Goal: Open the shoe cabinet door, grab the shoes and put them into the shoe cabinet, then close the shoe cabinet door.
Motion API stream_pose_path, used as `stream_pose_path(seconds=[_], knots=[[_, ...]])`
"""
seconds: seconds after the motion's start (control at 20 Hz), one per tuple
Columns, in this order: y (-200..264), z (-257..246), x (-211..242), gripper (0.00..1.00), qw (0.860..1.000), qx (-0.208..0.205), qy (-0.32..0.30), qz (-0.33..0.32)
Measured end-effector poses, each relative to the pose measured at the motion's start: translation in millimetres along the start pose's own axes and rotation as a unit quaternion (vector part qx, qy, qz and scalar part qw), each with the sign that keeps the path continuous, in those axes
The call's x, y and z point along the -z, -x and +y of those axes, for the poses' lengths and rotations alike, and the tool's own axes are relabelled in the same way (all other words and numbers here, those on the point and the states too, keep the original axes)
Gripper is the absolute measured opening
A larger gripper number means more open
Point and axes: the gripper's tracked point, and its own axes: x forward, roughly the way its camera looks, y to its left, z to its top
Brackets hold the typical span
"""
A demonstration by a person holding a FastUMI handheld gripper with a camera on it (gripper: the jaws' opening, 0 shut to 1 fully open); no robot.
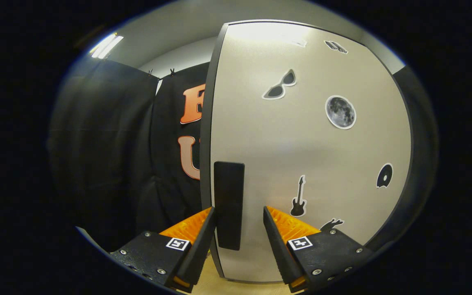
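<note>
Gripper spread wide, straddling black door handle, not yet clenched | shoe cabinet door dead ahead, sticker-dotted | likely rigid, light-swinging, slick-faced; best gripped at handle's midsection.

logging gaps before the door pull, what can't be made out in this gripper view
- Inside of the shoe cabinet: hidden behind its pale door.
- Contact on the black handle: it sits between the open tongs, with a gap at the right finger; touch at the left finger is unclear.
- Sticker below the guitar sticker: cut off by the right finger.
</note>
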Motion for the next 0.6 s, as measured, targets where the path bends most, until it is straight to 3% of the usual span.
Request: stream_pose_path(seconds=[0.25, 0.6], knots=[[39.1, -10.8, -13.9, 0.73, 1.0, 0.028, -0.009, -0.011], [129.0, -22.2, -21.9, 0.73, 0.996, 0.086, 0.009, -0.014]])
